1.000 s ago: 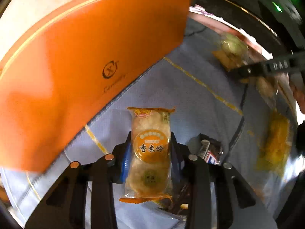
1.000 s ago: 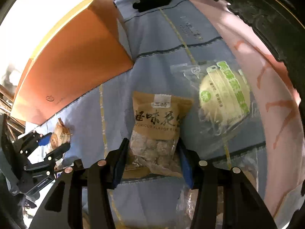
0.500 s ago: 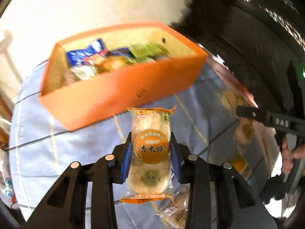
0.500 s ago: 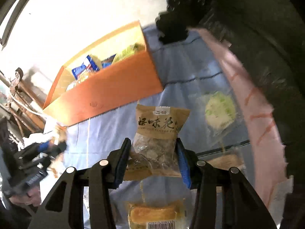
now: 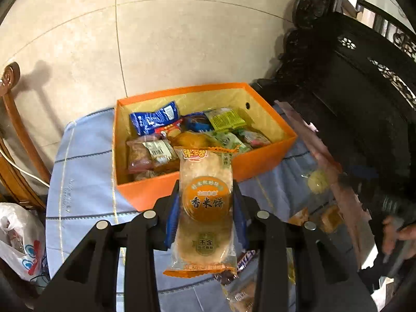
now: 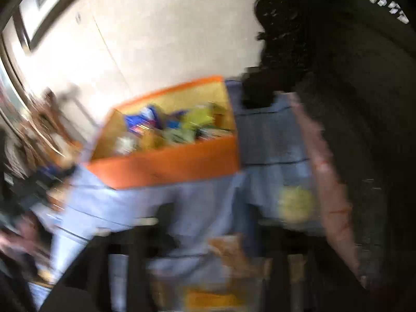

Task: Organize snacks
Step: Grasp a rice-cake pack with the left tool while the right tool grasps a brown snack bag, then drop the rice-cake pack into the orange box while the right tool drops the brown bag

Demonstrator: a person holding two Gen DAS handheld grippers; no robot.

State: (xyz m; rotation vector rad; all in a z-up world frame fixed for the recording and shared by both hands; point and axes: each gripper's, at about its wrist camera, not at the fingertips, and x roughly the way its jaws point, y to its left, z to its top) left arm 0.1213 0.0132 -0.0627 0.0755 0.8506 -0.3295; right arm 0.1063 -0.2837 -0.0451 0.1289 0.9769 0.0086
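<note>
My left gripper is shut on a rice cracker packet with an orange round label, held upright above the blue cloth, just in front of the orange box. The box holds several snack packets. The right wrist view is heavily blurred. It shows the orange box ahead and my right gripper as dark shapes. A brownish packet lies low near the fingers; whether it is gripped cannot be told.
Blue checked cloth covers the table. Loose snacks lie on the cloth at right. Dark carved furniture stands at the right, a wooden chair and a white plastic bag at the left.
Both grippers have risen and pulled back, so the box's open top and contents now show. The left still holds the rice cracker packet. The right view has become blurred.
</note>
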